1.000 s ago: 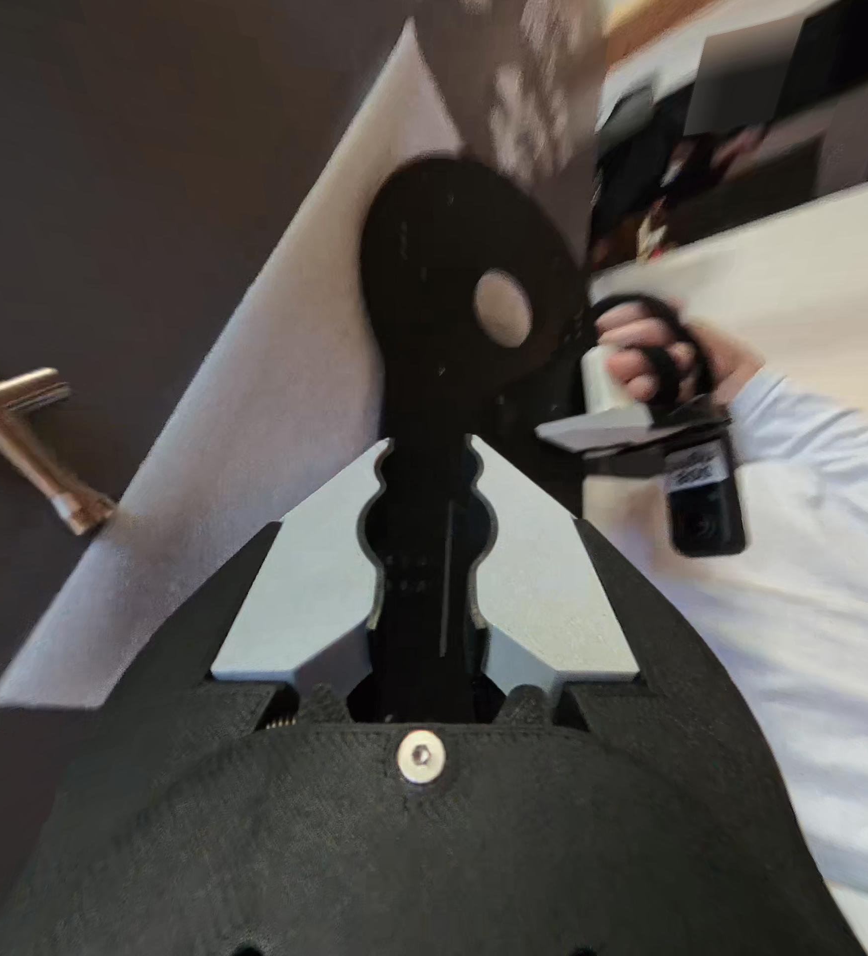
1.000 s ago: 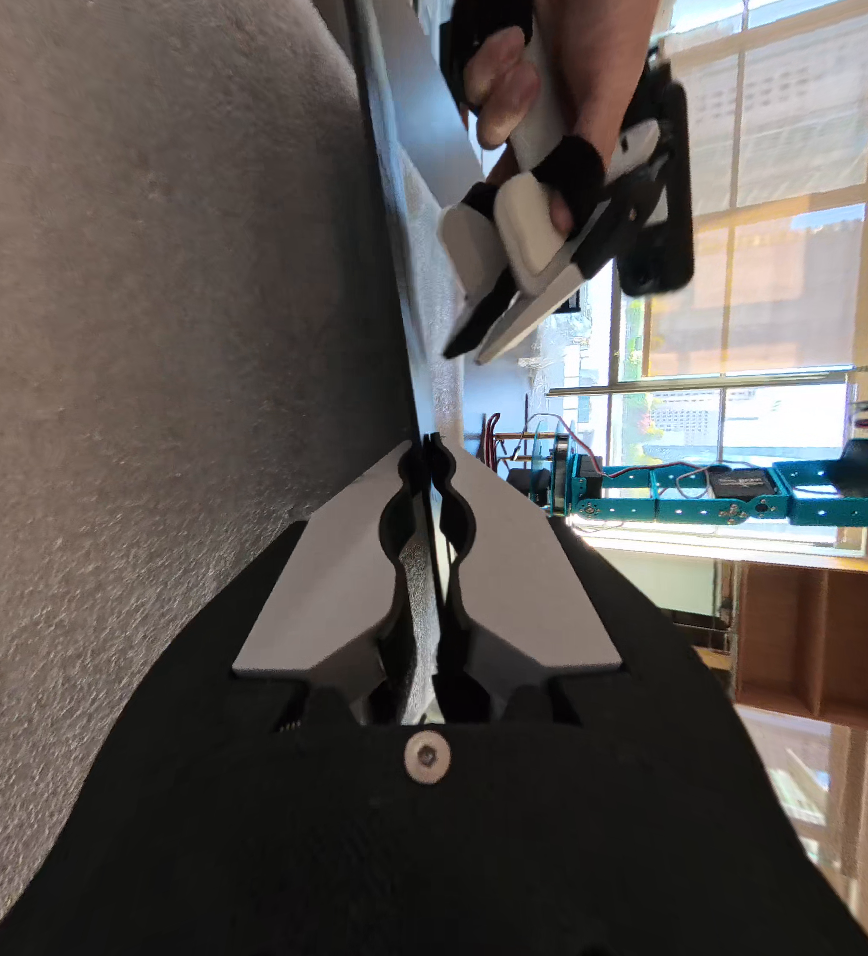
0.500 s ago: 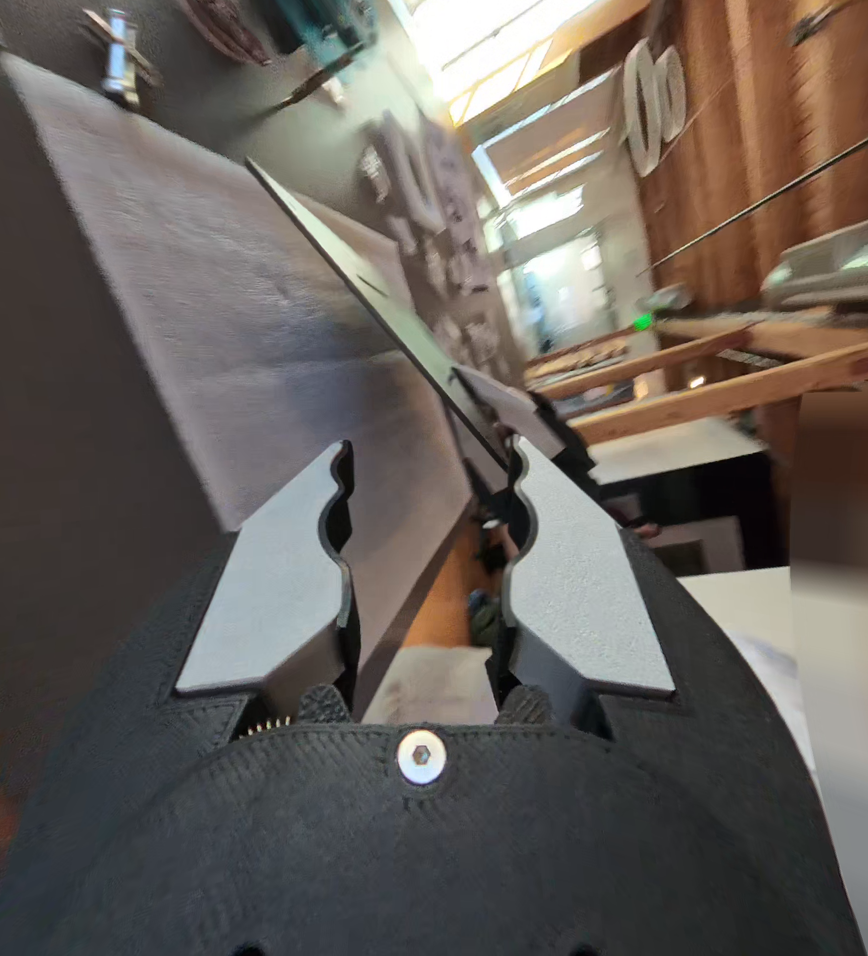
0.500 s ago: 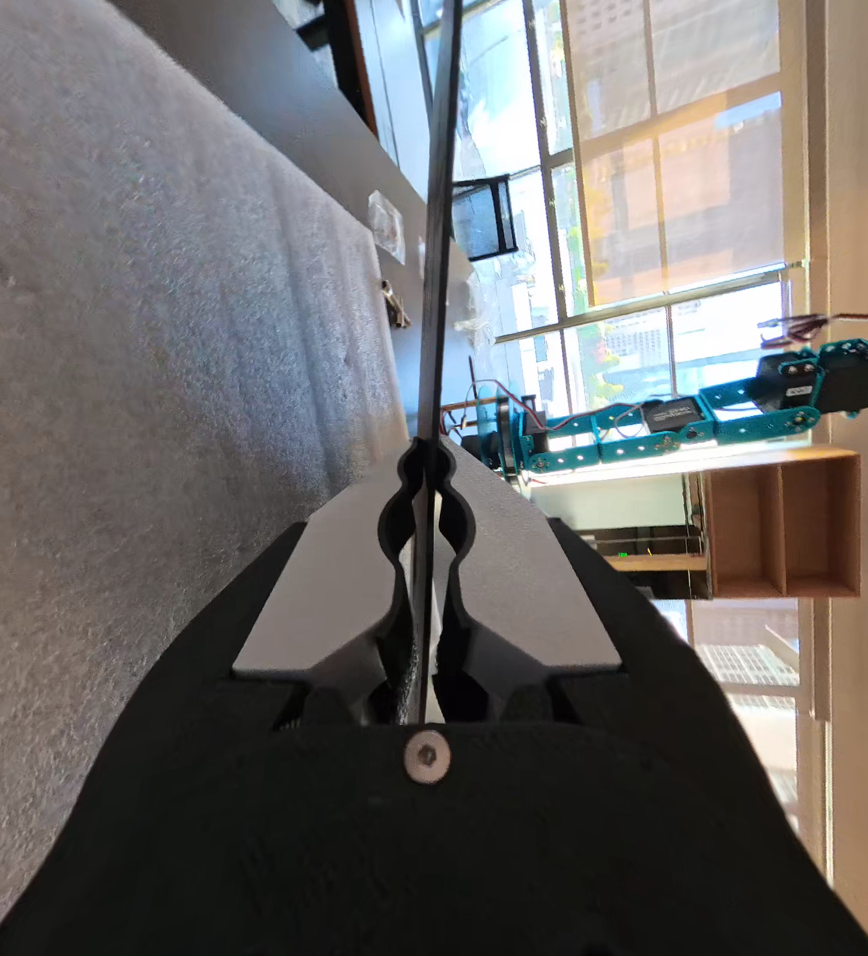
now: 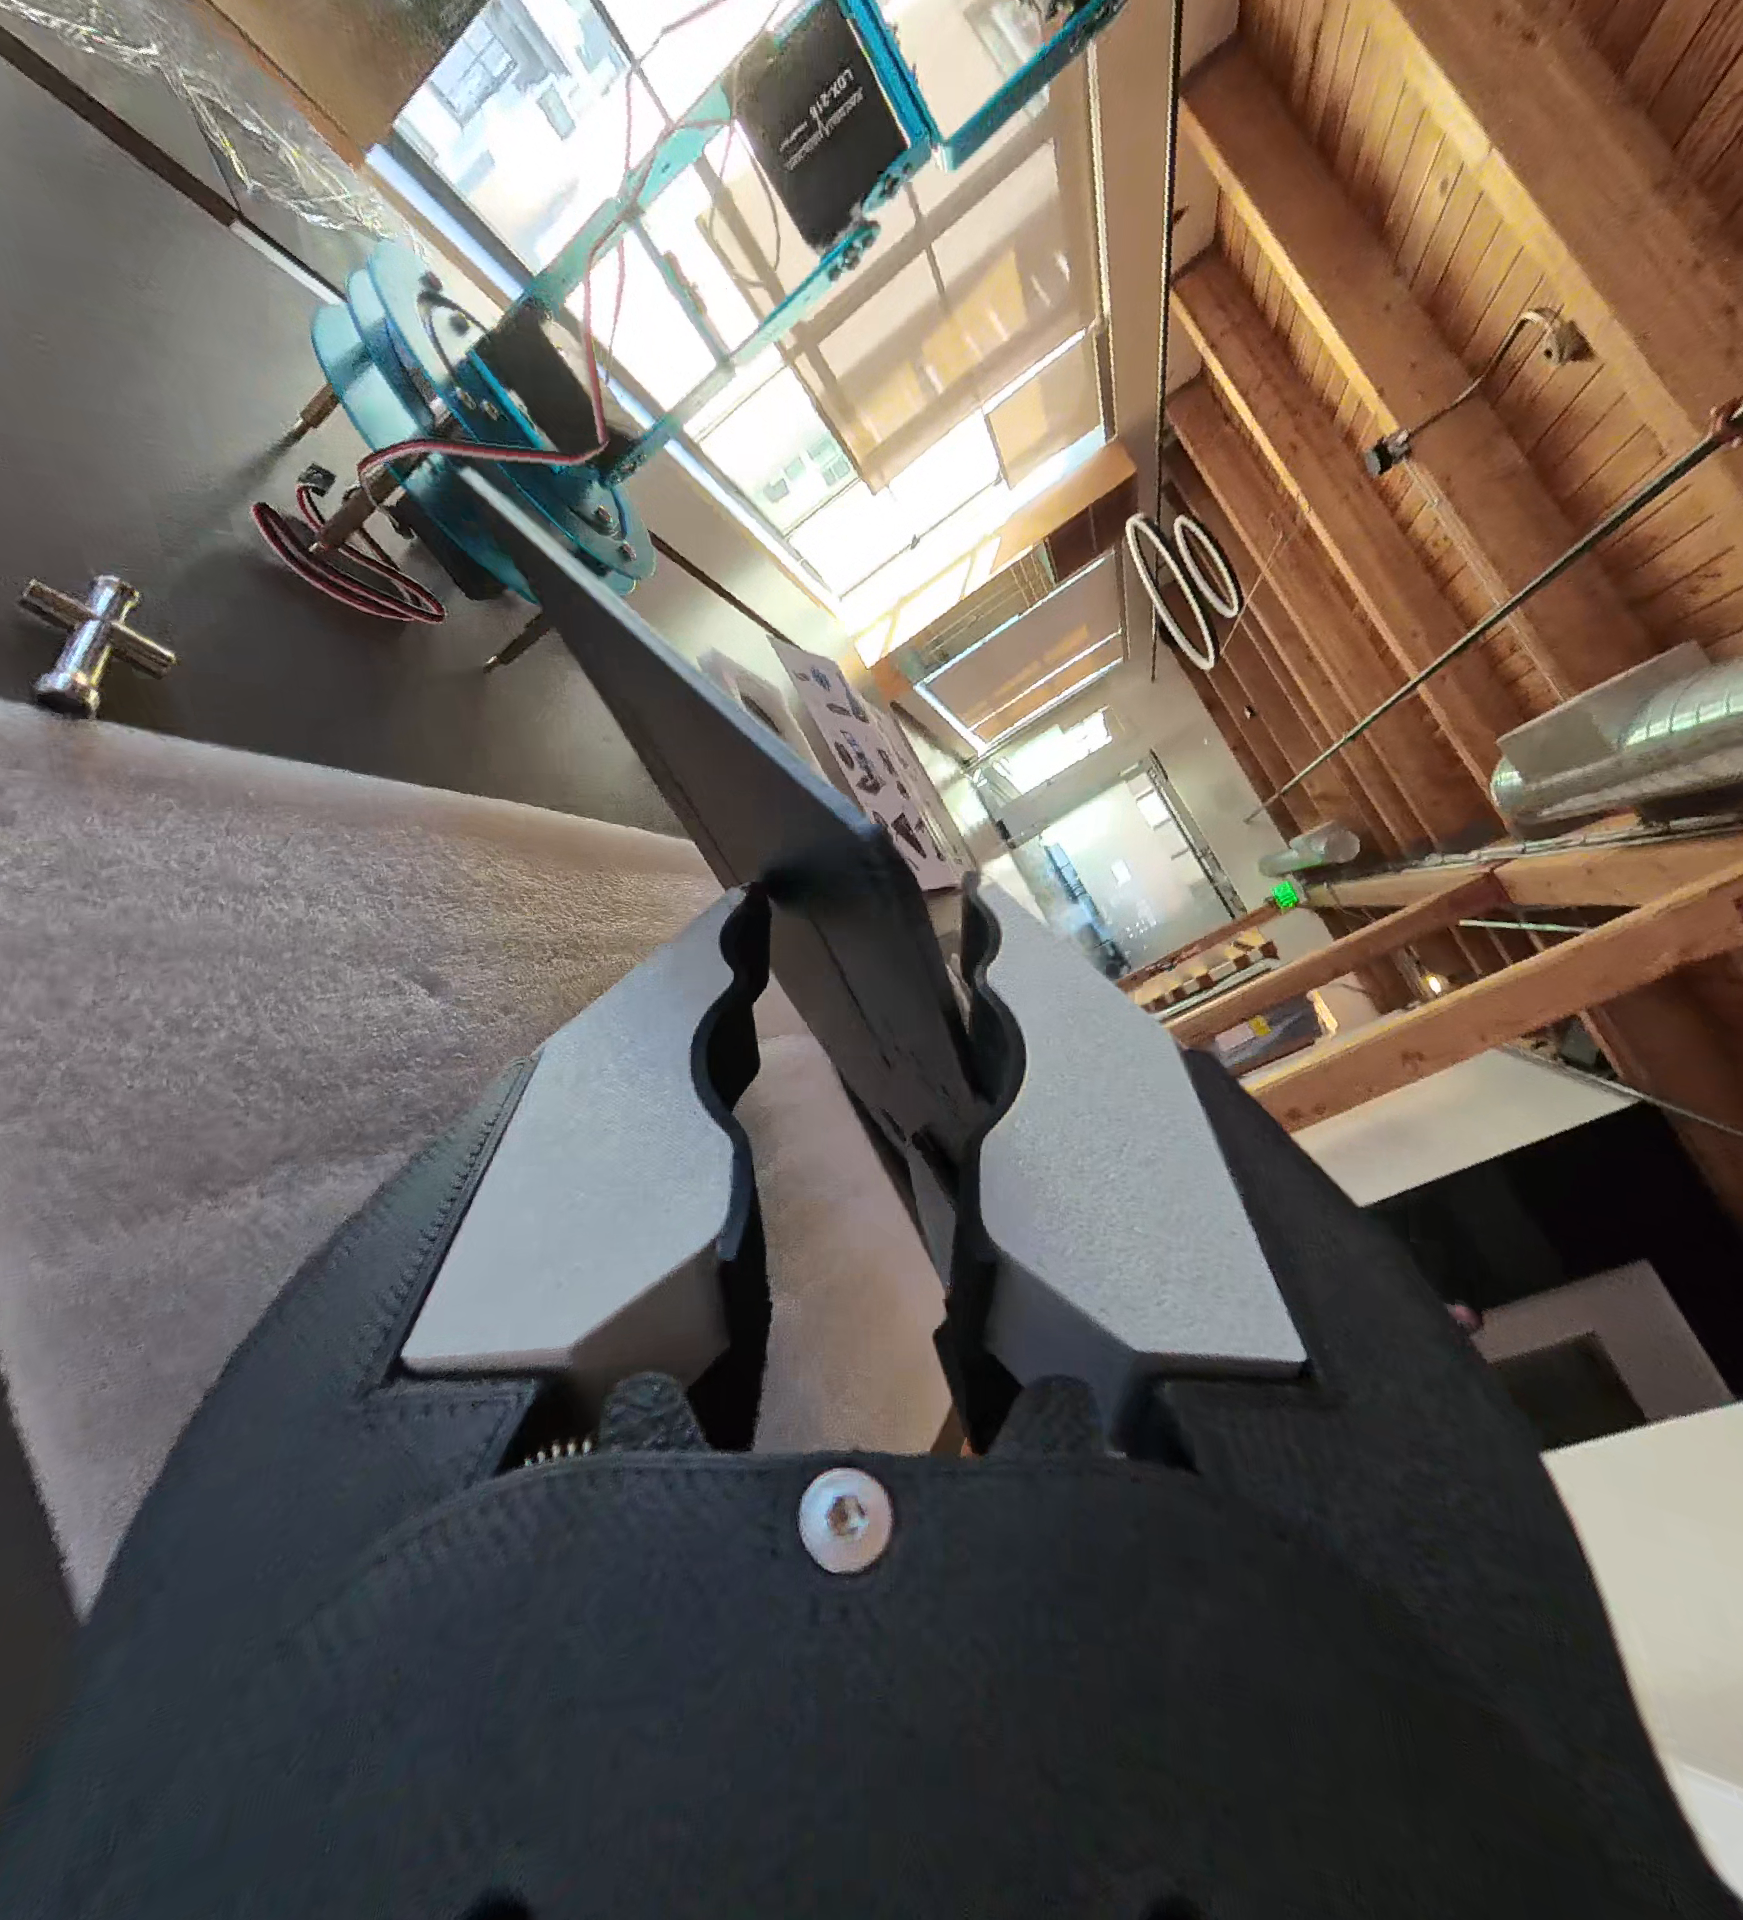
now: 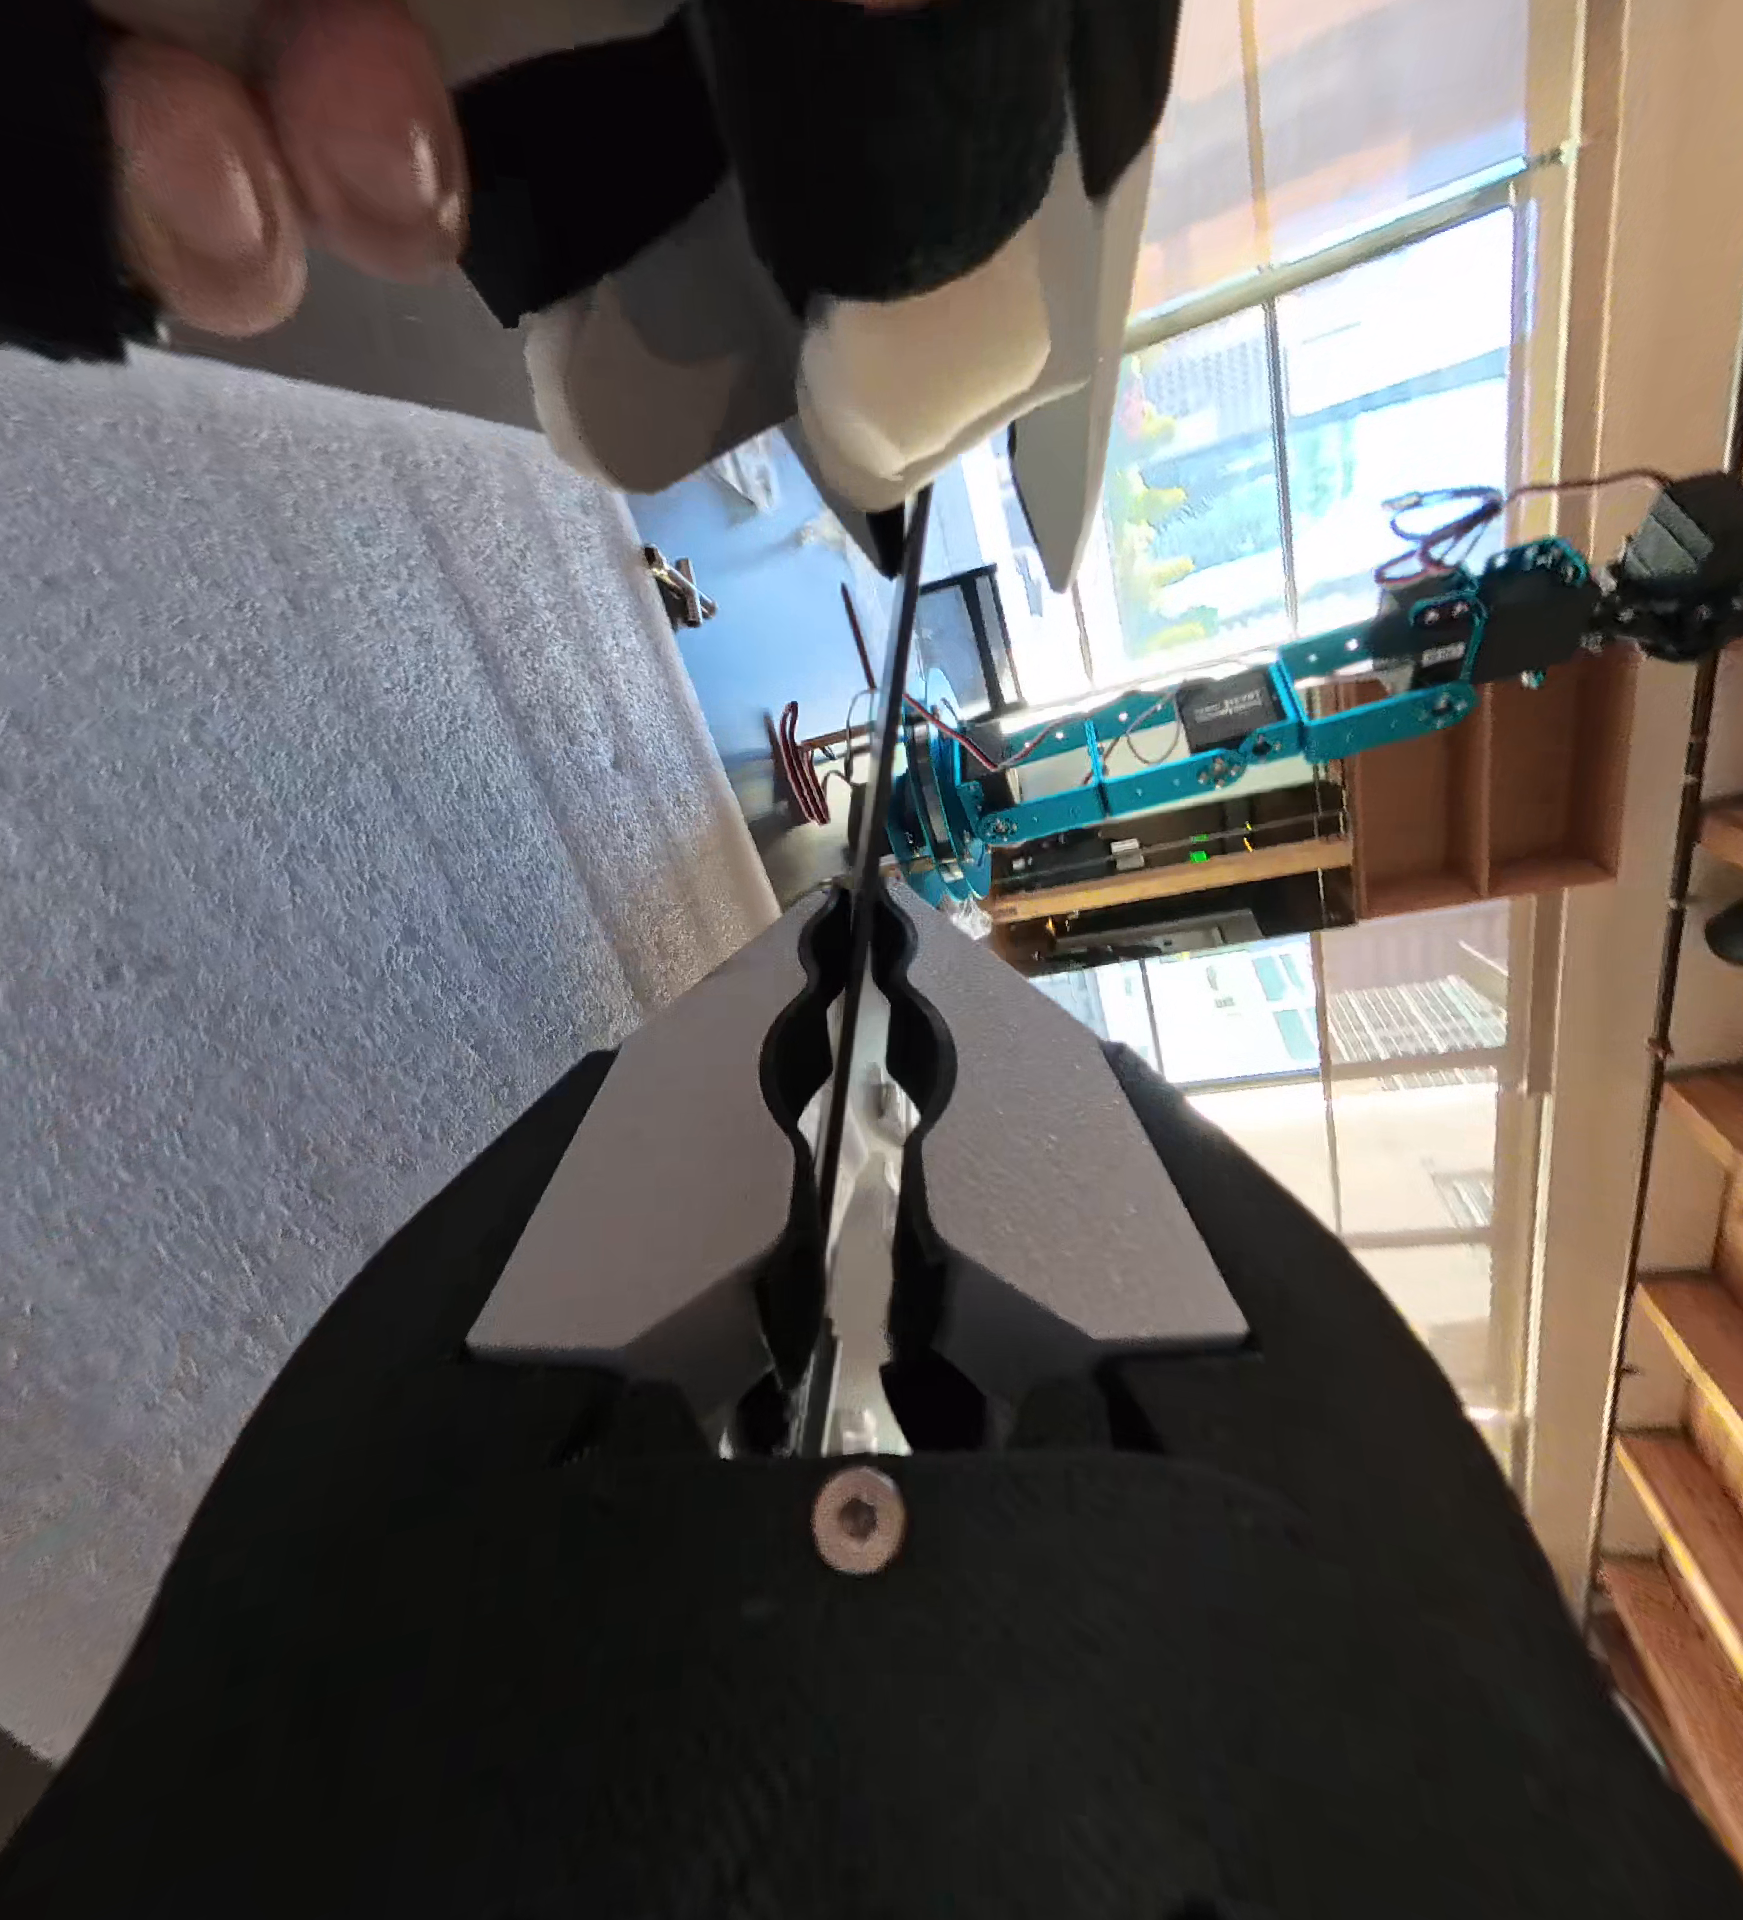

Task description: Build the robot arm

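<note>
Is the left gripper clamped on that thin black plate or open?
Open. The left gripper straddles the black plate, which leans on its right finger, a gap beside the other.

Matt black flat plate, rough grey foam sheet, shiny metal cross wrench

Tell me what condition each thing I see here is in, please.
left gripper: open, black flat plate between its fingers.
right gripper: shut on the plate's thin edge.
grey foam sheet: lying flat.
cross-shaped metal key: lying loose beside the foam.
teal robot arm: stretched out, wired.
</note>
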